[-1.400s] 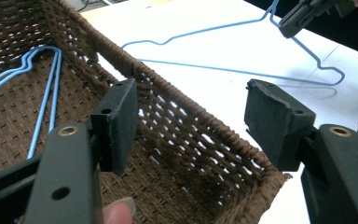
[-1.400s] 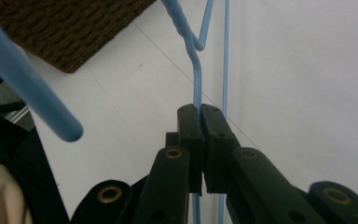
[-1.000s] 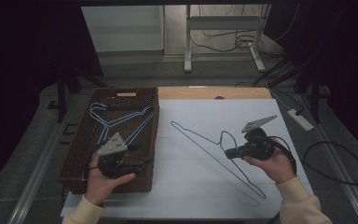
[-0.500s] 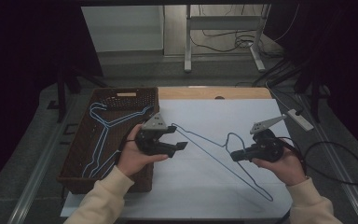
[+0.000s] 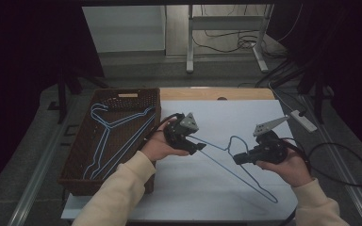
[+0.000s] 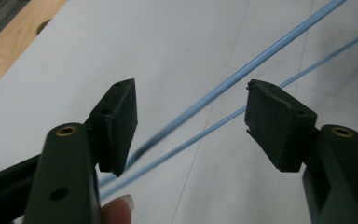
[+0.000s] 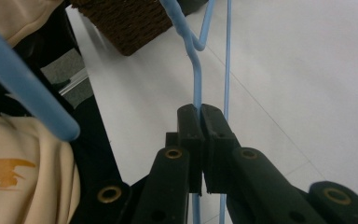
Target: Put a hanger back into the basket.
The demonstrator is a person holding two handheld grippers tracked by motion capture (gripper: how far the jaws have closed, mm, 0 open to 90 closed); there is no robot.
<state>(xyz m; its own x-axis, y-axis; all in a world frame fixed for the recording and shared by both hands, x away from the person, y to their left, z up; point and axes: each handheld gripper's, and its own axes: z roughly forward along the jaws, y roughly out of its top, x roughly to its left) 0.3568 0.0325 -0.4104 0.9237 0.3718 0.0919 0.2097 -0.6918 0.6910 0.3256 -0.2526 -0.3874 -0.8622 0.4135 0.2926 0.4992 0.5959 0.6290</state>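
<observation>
The hanger is held just above the white surface, its hook clamped in the right gripper for steadiness. The left gripper, fingers apart after closing slightly, is brought to its wire to share the load.

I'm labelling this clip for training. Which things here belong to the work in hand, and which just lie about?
In the work: blue hanger, right gripper shut on it, left gripper open beside its wire.
Lying about: wicker basket holding more hangers, white power strip.
</observation>
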